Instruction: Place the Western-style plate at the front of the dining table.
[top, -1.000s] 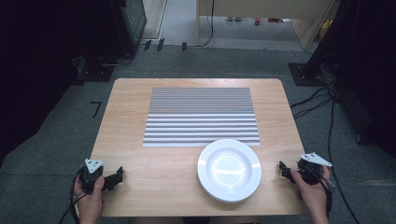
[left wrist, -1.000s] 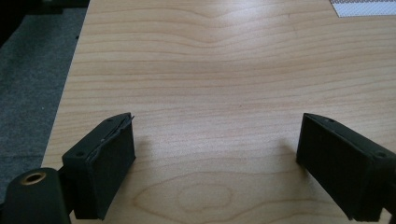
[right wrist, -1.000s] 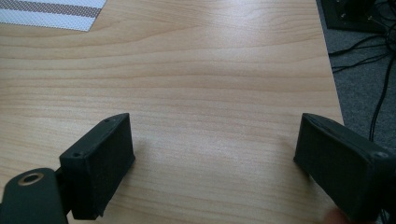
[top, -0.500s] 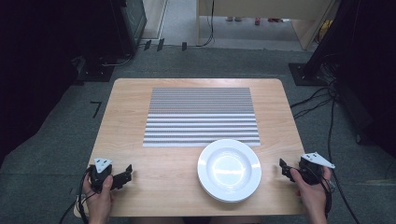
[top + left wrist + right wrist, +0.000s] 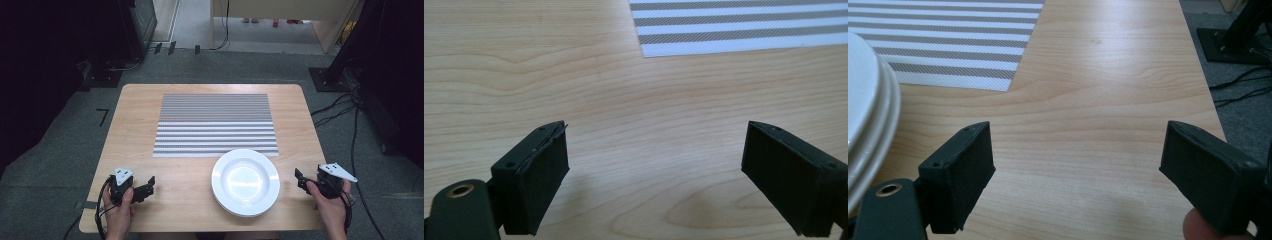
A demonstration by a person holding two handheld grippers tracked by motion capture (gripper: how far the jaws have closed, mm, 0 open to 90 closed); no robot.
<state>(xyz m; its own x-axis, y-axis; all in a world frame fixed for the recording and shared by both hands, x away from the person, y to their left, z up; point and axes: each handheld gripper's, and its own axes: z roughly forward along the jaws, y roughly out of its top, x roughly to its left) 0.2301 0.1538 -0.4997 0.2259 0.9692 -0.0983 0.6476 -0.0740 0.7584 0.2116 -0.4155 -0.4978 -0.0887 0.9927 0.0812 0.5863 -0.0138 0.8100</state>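
Since the earlier frame the left gripper (image 5: 148,186) has slid inward along the table's (image 5: 135,135) near edge, toward the plates (image 5: 245,181); its jaws stand spread over bare wood, nothing between them; the left gripper view adds a corner of the striped mat (image 5: 744,25) ahead. Centre-right, the white plates sit at the near edge, overlapping the mat's front border. At far right the right gripper (image 5: 299,179) hangs just beside them, jaws parted and empty; its own view reveals stacked rims (image 5: 870,115), which the high view renders as one disc.
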